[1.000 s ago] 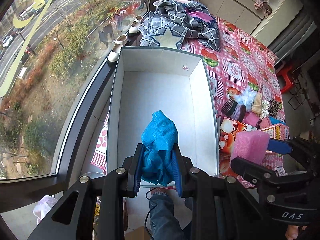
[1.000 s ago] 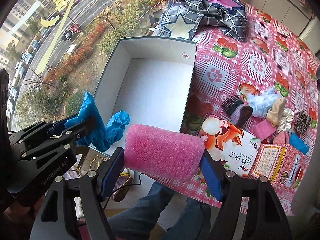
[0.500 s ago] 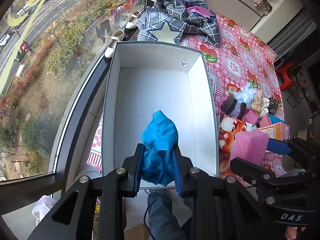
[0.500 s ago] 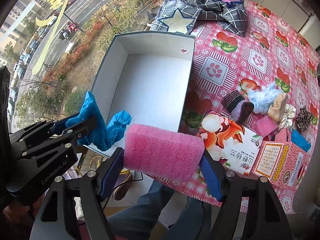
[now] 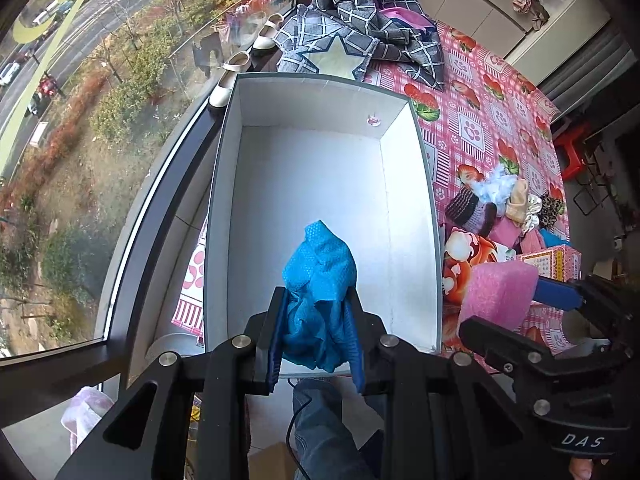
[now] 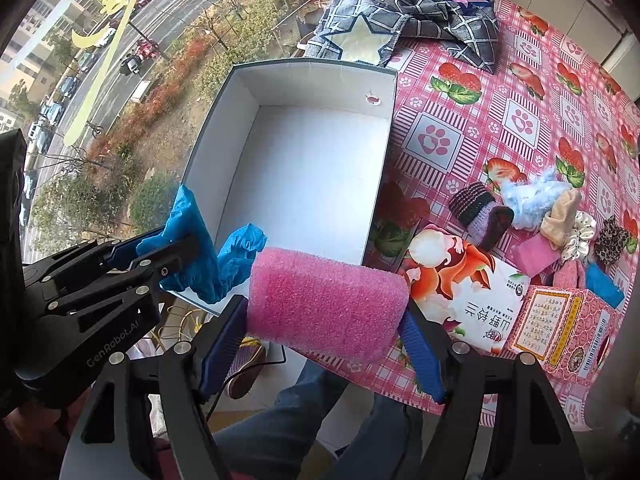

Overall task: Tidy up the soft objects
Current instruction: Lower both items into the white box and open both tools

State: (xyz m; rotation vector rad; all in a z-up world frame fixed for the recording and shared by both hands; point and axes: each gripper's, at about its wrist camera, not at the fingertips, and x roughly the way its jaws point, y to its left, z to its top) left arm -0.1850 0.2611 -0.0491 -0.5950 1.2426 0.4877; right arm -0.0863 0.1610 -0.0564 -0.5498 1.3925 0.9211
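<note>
L gripper [image 5: 316, 336] clamped on blue cloth [image 5: 320, 276], low centre of frame, already over box [image 5: 224, 200] near end. R gripper [image 6: 324, 344] clamps pink foam [image 6: 326, 304] crosswise; box lies up-left of it, so L goes first.

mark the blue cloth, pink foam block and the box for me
blue cloth [image 5: 318, 280]: left wrist view, bunched middle.
pink foam block [image 6: 326, 306]: right wrist view, front face.
box [image 5: 430, 216]: left wrist view, right wall's rim.

Blue cloth [image 5: 318, 280] clamped in left gripper [image 5: 316, 320] above open white box [image 5: 320, 184].
</note>
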